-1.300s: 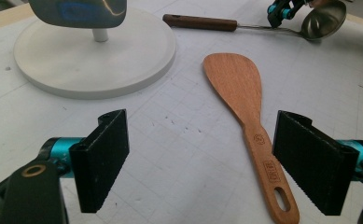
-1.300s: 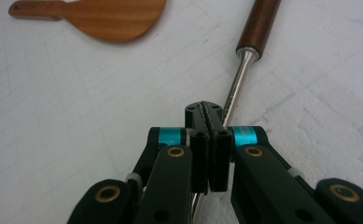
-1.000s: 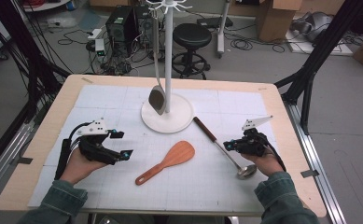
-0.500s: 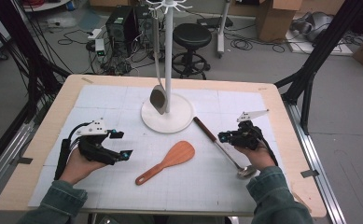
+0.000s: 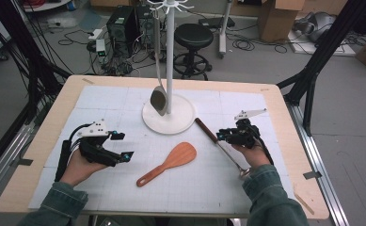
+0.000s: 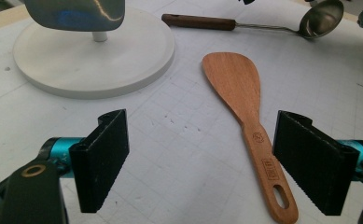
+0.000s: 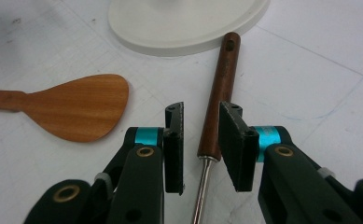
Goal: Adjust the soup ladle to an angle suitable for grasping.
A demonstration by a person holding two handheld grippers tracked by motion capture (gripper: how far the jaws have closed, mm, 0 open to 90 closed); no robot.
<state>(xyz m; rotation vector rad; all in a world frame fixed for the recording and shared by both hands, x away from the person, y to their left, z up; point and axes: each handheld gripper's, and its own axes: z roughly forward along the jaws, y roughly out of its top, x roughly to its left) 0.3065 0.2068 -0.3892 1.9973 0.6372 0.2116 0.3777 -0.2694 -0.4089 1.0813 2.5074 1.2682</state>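
A ladle (image 5: pixel 206 128) with a brown wooden handle (image 7: pixel 221 88) and a steel bowl (image 6: pixel 321 18) lies on the white mat, right of centre. My right gripper (image 5: pixel 222 136) sits low over that handle. Its jaws have just been opening, and the handle lies between the pads (image 7: pixel 233 140) with a gap on the left side. A wooden spatula (image 5: pixel 173 160) lies mid-mat. My left gripper (image 5: pixel 123 146) rests at the left, jaws wide open, and its own view (image 6: pixel 202 158) shows the spatula's handle (image 6: pixel 263 158) just inside the right pad, untouched.
A white rack with a round base (image 5: pixel 180 117) and a tall pole stands at the mat's far middle. A metal turner (image 5: pixel 159 100) hangs from it, blade just above the base. Beyond the table's wooden edge (image 5: pixel 284 108) are a stool, cables and boxes.
My right gripper has moved up the ladle from near its bowl towards the wooden handle and the rack. The left hand has stayed put.
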